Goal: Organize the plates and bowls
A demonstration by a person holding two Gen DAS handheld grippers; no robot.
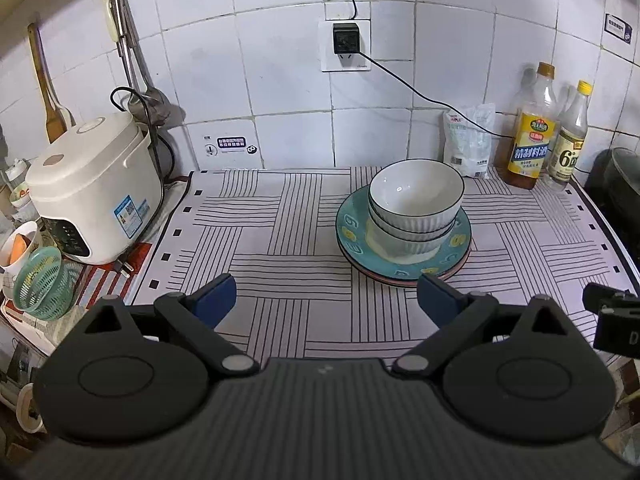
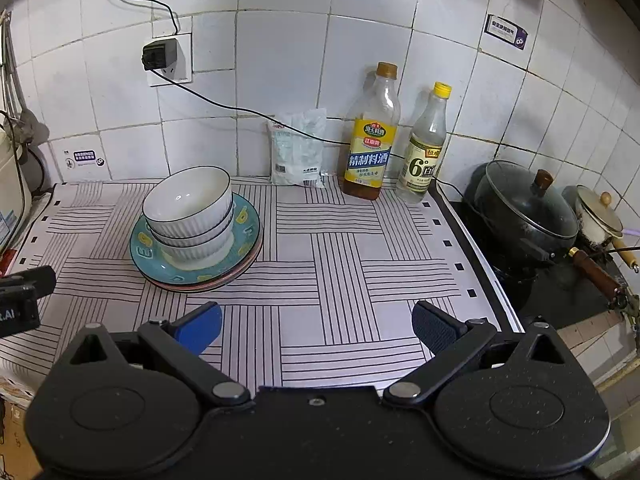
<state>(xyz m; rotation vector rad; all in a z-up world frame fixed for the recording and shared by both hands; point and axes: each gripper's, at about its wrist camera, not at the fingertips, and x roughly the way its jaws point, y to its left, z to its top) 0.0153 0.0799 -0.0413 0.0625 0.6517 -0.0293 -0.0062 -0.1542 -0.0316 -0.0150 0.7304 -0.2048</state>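
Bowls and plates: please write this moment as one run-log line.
left gripper: open, empty | right gripper: open, empty | bowls: nested on plates | mat: under stack

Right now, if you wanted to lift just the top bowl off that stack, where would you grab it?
By its rim. The top bowl sits nested upright in the bowls below, so its ribbed sides are mostly buried and only the thin lip stands free. I would probably bring the open left tool from the near side, one finger inside, one outside.

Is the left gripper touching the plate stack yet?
Apart. The left wrist view shows the open left gripper empty, with striped mat visible between its right fingertip and the plate stack rim.
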